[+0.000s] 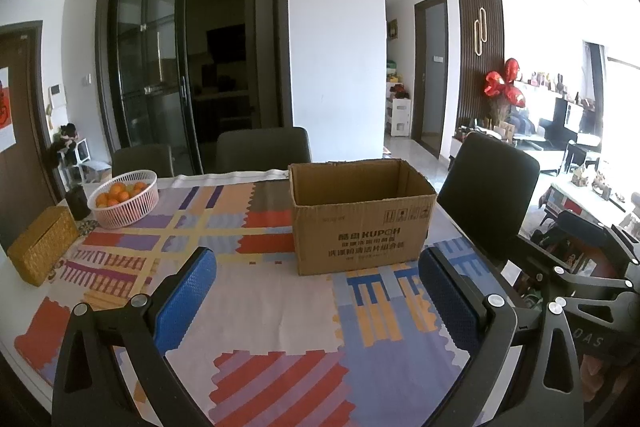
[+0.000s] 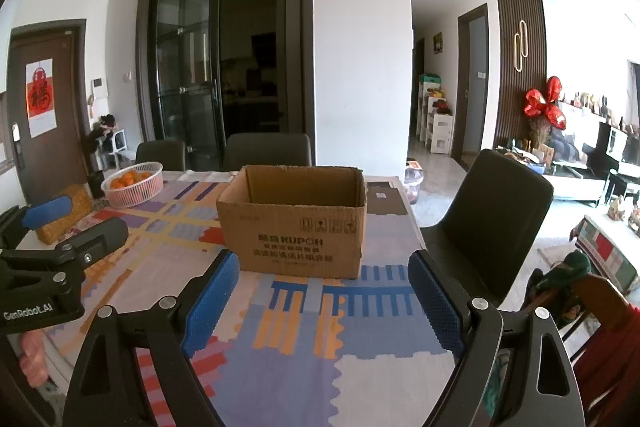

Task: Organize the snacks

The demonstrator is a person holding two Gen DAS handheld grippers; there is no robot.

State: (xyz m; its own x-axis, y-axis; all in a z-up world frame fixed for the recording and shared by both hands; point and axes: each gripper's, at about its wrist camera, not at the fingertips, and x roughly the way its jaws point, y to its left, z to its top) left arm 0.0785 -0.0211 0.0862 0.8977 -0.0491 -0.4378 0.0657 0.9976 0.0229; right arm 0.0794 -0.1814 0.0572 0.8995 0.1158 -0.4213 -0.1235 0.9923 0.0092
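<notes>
Dining table (image 1: 280,315), covered by a patchwork-patterned tablecloth (image 2: 280,355) in red, blue, purple and yellow blocks, occupied the foreground of both wrist views.

Cardboard box (image 1: 360,223): brown, open-topped, printed with "KUPOH" and further lines of text on its near face; it stood upright on the cloth toward the far right part of the table. Its interior could not be seen into from either camera, and no snack packets were identifiable anywhere on the table.

Fruit basket (image 1: 126,199): pale slatted plastic, round, holding oranges (image 1: 116,193); placed at the far left of the table, well apart from the box.

Woven box (image 1: 40,251): yellow, rectangular, at the left table edge, near the basket. A small dark container (image 1: 78,201) stood between the two.

Chairs: two dark-backed chairs (image 2: 268,149) along the far side, one more (image 2: 492,211) at the right end.

Left gripper (image 1: 316,291): blue-padded fingers spread wide, nothing between them, poised above the cloth short of the box.

Right gripper (image 2: 322,291): fingers likewise spread apart and empty, aimed at the box's printed face, not touching it.

Background: dark glass sliding doors (image 2: 224,67), white wall, red foil balloons (image 2: 546,105) at right.
</notes>
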